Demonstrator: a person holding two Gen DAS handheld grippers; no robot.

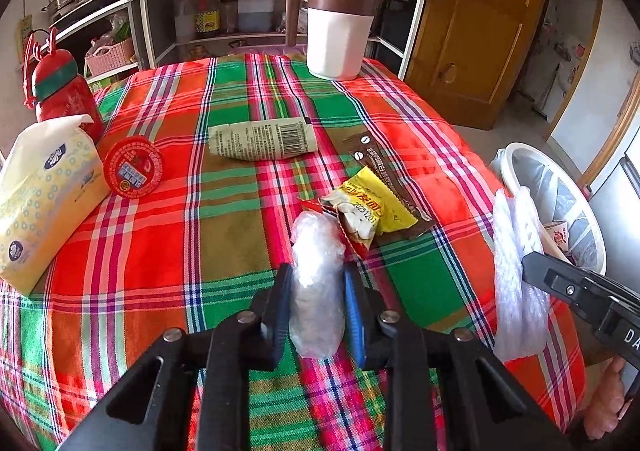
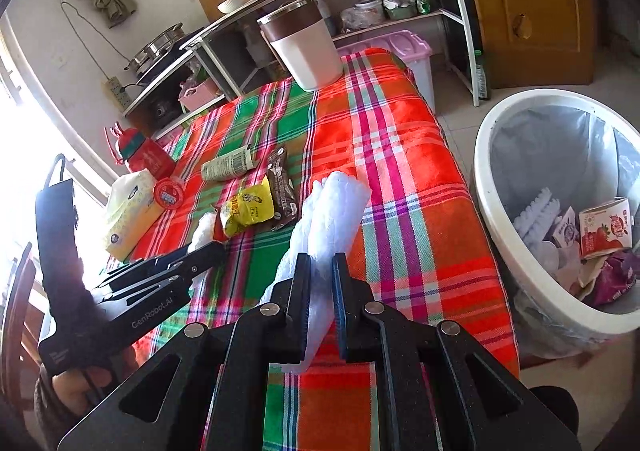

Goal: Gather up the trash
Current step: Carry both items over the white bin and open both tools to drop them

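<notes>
Two grippers work over the plaid tablecloth (image 1: 168,251): the left gripper (image 1: 318,291) pinches a crumpled clear plastic wad (image 1: 316,271) near the yellow wrapper (image 1: 372,211), the right gripper (image 2: 320,283) clamps white foam netting (image 2: 328,219), beside the white bin (image 2: 492,187).

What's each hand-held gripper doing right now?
Left hand-held gripper: closed on a clear plastic wad.
Right hand-held gripper: closed on a white foam net.
</notes>
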